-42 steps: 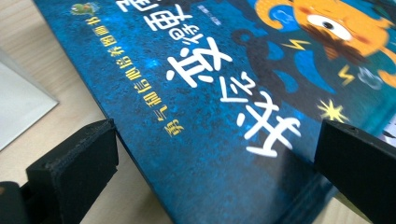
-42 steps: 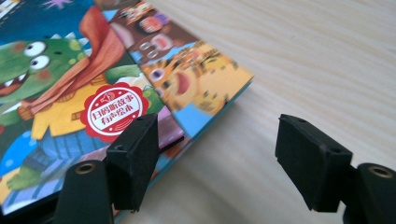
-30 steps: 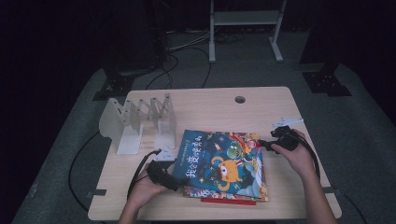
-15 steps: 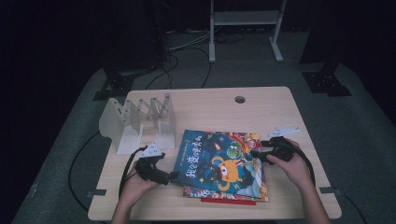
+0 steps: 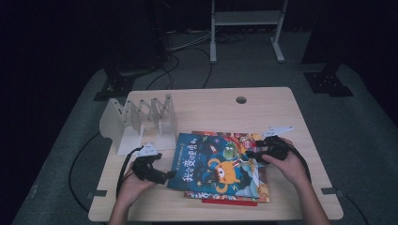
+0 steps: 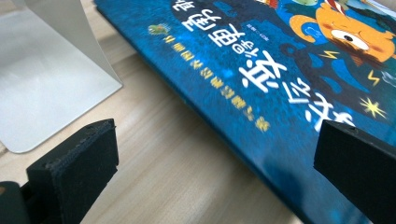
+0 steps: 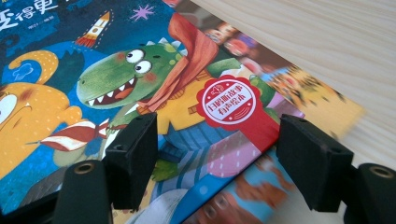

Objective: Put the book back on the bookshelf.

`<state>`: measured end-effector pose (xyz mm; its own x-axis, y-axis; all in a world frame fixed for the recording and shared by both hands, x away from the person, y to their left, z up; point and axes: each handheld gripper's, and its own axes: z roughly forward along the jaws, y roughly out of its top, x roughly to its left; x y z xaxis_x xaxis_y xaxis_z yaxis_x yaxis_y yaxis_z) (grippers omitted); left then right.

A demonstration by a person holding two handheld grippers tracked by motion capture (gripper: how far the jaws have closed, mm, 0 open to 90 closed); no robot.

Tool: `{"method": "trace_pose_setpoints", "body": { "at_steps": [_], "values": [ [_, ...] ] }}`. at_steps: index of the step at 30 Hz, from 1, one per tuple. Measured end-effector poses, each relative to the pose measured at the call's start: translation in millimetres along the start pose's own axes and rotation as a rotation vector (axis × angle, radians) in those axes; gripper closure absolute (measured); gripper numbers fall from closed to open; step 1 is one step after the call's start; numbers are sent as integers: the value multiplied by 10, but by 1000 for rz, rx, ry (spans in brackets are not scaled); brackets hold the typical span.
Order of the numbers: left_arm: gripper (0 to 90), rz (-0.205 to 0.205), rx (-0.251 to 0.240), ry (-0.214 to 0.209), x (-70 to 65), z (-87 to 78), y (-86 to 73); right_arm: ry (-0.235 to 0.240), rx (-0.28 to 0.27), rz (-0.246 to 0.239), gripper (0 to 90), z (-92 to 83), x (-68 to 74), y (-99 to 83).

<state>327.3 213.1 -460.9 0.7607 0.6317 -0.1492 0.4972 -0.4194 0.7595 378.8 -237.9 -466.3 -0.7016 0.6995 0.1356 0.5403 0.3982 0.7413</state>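
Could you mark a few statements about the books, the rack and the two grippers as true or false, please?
1. The blue book lies on top of the stack. True.
2. The left gripper is shut on the blue book. False: its jaws stand wide open at the book's left edge, one over the table, one over the cover.
3. The white rack holds a book. False: its slots are empty.
4. The right gripper is over the books' right side. True.
5. The books stand upright. False: they lie flat on the table.
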Motion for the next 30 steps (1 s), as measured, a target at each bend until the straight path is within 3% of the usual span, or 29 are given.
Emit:
{"method": "trace_pose_setpoints", "body": {
  "at_steps": [5,8,12,18,26,30],
  "values": [
    [0,-20,6,-4,31,-11,-29,-2,15,-17,281,53,75,64],
    [0,-24,8,-29,37,6,-33,-2,9,-20,281,53,72,55],
    [0,11,24,-72,-40,87,-8,2,2,-13,282,50,69,41],
    [0,28,43,-112,-91,133,7,7,1,-13,282,50,58,38],
    [0,46,65,-110,-155,157,23,10,3,-12,283,45,53,35],
    [0,54,77,-142,-234,174,31,0,12,-14,287,5,26,20]
  ]
}}
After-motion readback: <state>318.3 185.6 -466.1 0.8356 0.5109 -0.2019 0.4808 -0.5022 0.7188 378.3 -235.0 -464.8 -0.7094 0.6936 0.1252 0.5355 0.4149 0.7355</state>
